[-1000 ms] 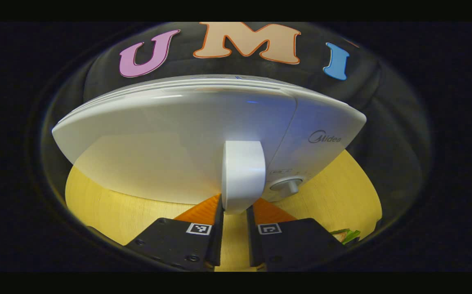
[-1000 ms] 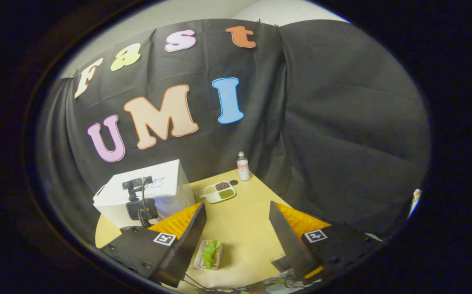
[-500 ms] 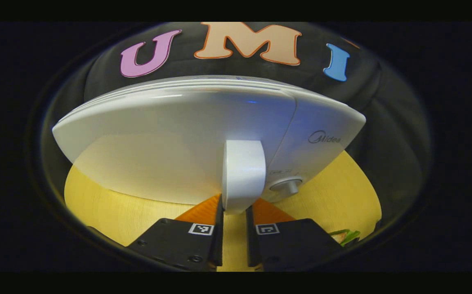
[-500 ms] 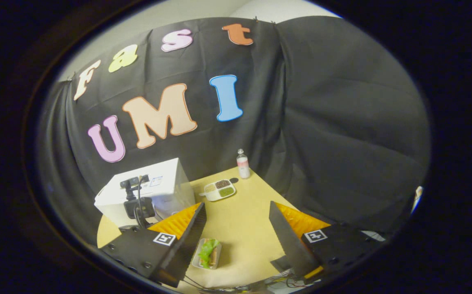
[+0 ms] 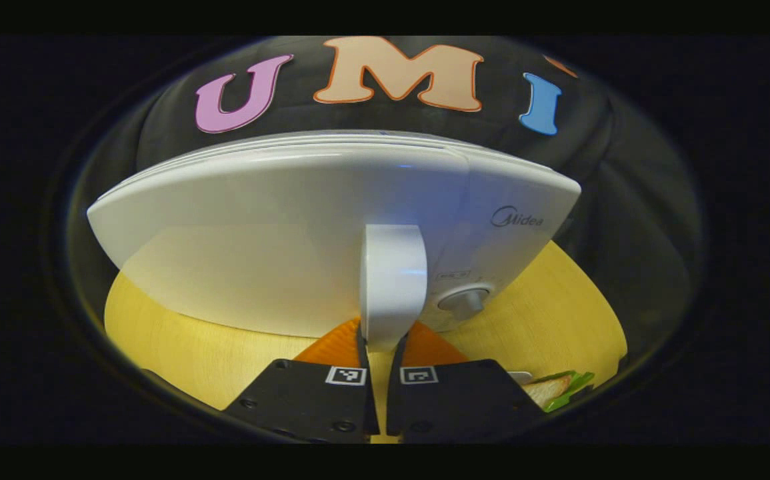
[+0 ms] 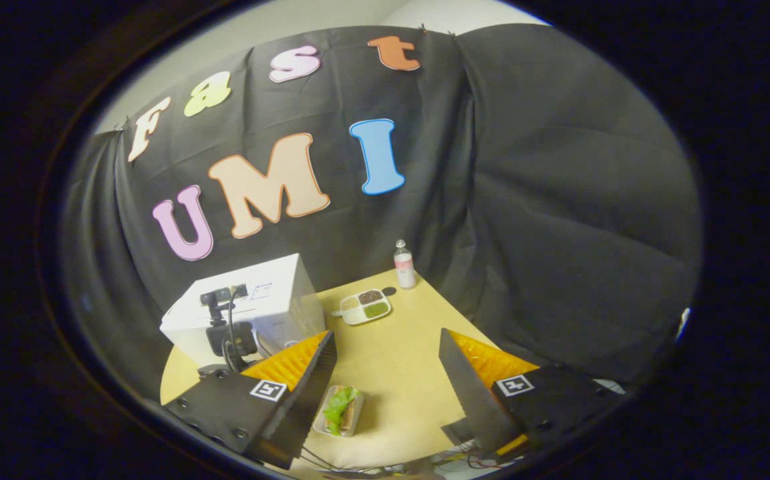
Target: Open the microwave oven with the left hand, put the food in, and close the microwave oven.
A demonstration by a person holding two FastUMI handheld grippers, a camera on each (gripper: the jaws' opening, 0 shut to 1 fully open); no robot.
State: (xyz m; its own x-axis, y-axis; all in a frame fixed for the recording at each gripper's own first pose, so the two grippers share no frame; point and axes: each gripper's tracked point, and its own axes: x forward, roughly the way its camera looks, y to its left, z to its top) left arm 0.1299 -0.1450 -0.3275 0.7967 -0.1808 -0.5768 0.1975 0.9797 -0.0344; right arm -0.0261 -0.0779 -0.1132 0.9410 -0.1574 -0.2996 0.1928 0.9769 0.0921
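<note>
Since the frame a second ago, my left gripper has drawn its jaws in: the gap between them is narrower and both fingers now press against the lower end of the microwave's door handle. The microwave sits a touch lower and further left in the left gripper view than before, and its door looks shut against the body. Just right of the handle I see a round knob on the control panel. The yellow table runs under the oven, and at the lower right edge of this view a corner of the food, bread with green leaf, peeks in.

In the right gripper view, my right gripper hangs high above the table with its jaws wide apart and nothing between them. Below that gap, closer to the left-hand finger, the food lies on a small tray on the table, well apart from the microwave. In front of the oven stands the left gripper's dark body with its cable, partly covering the oven's face from this side. Further back on the table I see a divided dish with three fillings, and a small bottle near the black cloth. Nothing lies between the food and the oven except bare tabletop.
</note>
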